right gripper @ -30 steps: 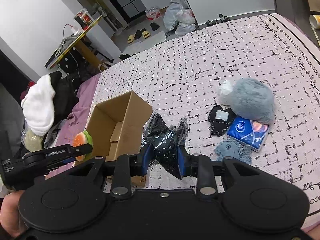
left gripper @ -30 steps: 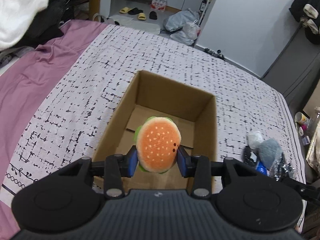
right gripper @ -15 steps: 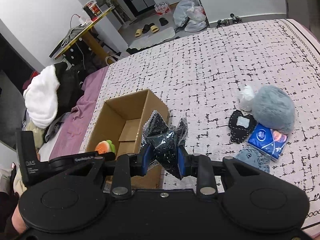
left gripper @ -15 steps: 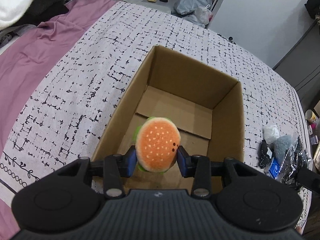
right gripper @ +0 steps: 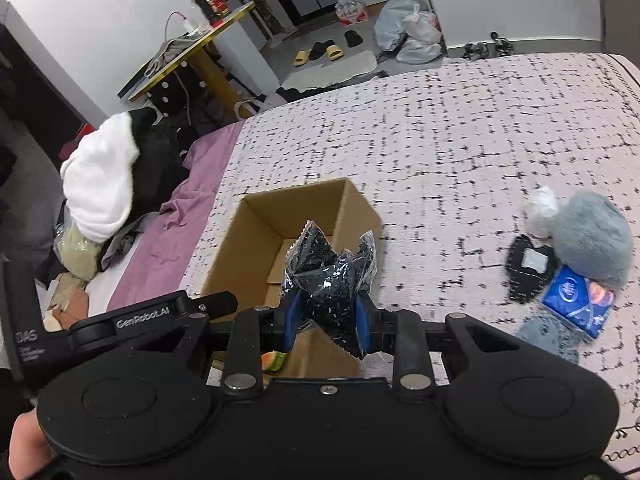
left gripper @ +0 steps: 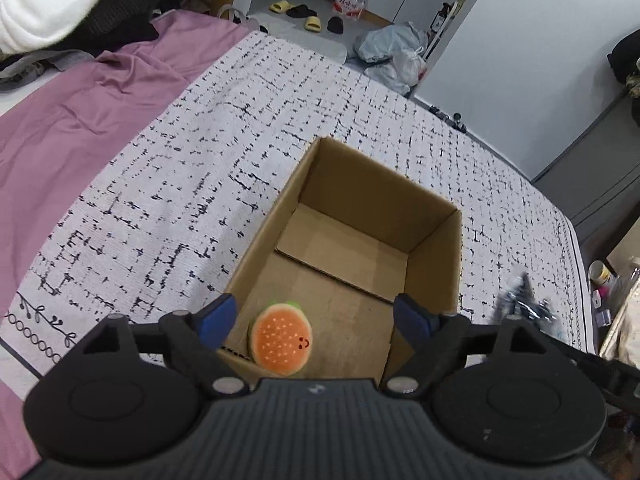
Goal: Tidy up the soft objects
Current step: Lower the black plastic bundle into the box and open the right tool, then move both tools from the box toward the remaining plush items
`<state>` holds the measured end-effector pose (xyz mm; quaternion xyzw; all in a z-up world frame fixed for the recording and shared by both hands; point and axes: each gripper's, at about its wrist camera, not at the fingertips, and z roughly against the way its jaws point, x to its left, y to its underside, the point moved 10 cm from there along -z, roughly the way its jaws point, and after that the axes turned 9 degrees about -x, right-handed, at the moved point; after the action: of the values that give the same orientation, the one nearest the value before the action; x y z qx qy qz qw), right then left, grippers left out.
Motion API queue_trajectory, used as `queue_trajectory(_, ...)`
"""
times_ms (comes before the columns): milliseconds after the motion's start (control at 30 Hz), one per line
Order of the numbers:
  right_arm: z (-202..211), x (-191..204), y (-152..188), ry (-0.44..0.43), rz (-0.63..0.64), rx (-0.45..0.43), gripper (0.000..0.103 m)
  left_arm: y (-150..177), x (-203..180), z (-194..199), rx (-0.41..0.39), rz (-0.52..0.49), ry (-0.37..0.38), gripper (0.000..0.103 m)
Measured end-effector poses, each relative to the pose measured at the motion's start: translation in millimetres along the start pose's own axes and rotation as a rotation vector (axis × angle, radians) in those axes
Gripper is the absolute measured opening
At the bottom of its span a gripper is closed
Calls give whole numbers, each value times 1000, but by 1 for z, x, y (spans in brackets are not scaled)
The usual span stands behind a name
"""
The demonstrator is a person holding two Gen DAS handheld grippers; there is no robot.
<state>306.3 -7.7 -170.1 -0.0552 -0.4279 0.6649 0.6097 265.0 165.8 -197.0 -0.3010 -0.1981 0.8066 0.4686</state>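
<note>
An open cardboard box (left gripper: 434, 256) (right gripper: 256, 220) sits on the patterned bedspread. My left gripper (left gripper: 316, 320) is open above the box's near end. The burger plush (left gripper: 281, 339) lies free below the jaws at the box's near wall; a sliver of it shows in the right wrist view (right gripper: 273, 360). My right gripper (right gripper: 325, 320) is shut on a black speckled plastic bag (right gripper: 328, 276), held over the box's right near corner. A grey fluffy plush (right gripper: 592, 236), a blue tissue pack (right gripper: 576, 300), a black pouch (right gripper: 528, 272) and a grey cloth (right gripper: 548, 332) lie on the bed to the right.
A purple sheet (left gripper: 60, 136) covers the bed's left side, with a white and black clothes pile (right gripper: 108, 172) beyond it. A yellow table (right gripper: 188, 44), slippers (right gripper: 320, 52) and plastic bags (right gripper: 408, 28) stand on the floor past the bed.
My left gripper has opened and the burger plush has dropped from it into the box. My right gripper has moved left toward the box with the black bag.
</note>
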Motion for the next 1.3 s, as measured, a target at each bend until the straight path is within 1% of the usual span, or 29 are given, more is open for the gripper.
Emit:
queue_trajectory(67, -4, 7, 1, -12, 9, 6, 29, -4, 3, 6, -17, -4, -15, 92)
queue_trajectory(133, -9, 12, 2, -17, 18, 16, 29, -8, 6, 11, -41, -11, -34, 92)
queue_trajectory(233, -19, 19, 7, -9, 39, 38, 29, -11, 14, 17, -52, -9, -58, 92)
queue_trajectory(367, -32, 29, 14, -5, 70, 75, 29, -14, 28, 25, -67, 25, -73, 93)
queue_trajectory(467, -38, 37, 14, 0, 107, 87, 29, -15, 38, 32, -85, 49, -106, 93)
queue_trajectory(567, -43, 45, 14, 4, 126, 110, 29, -16, 40, 37, -91, 48, -98, 93)
queue_trajectory(667, -47, 56, 16, -1, 175, 127, 29, -18, 40, 42, -101, 39, -96, 93)
queue_trajectory(800, -55, 57, 22, 18, 184, 165, 30, -19, 42, 50, -126, 67, -92, 93)
queue_trajectory(867, -53, 57, 22, 17, 174, 158, 31, -18, 42, 53, -126, 75, -92, 93)
queue_trajectory(933, -46, 58, 19, -3, 157, 142, 36, -16, 39, 53, -96, 82, -75, 93)
queue_trajectory(1000, -38, 57, 16, -9, 139, 121, 49, -13, 35, 53, -67, 74, -61, 93)
queue_trajectory(1133, -21, 51, 13, -13, 119, 97, 56, -10, 23, 57, -62, 14, -47, 93)
queue_trajectory(1200, -12, 48, 13, -17, 116, 89, 65, -8, 17, 56, -47, -2, -39, 93)
queue_trajectory(1300, 1, 42, 12, -25, 116, 69, 76, -2, 8, 55, -21, -23, -36, 94)
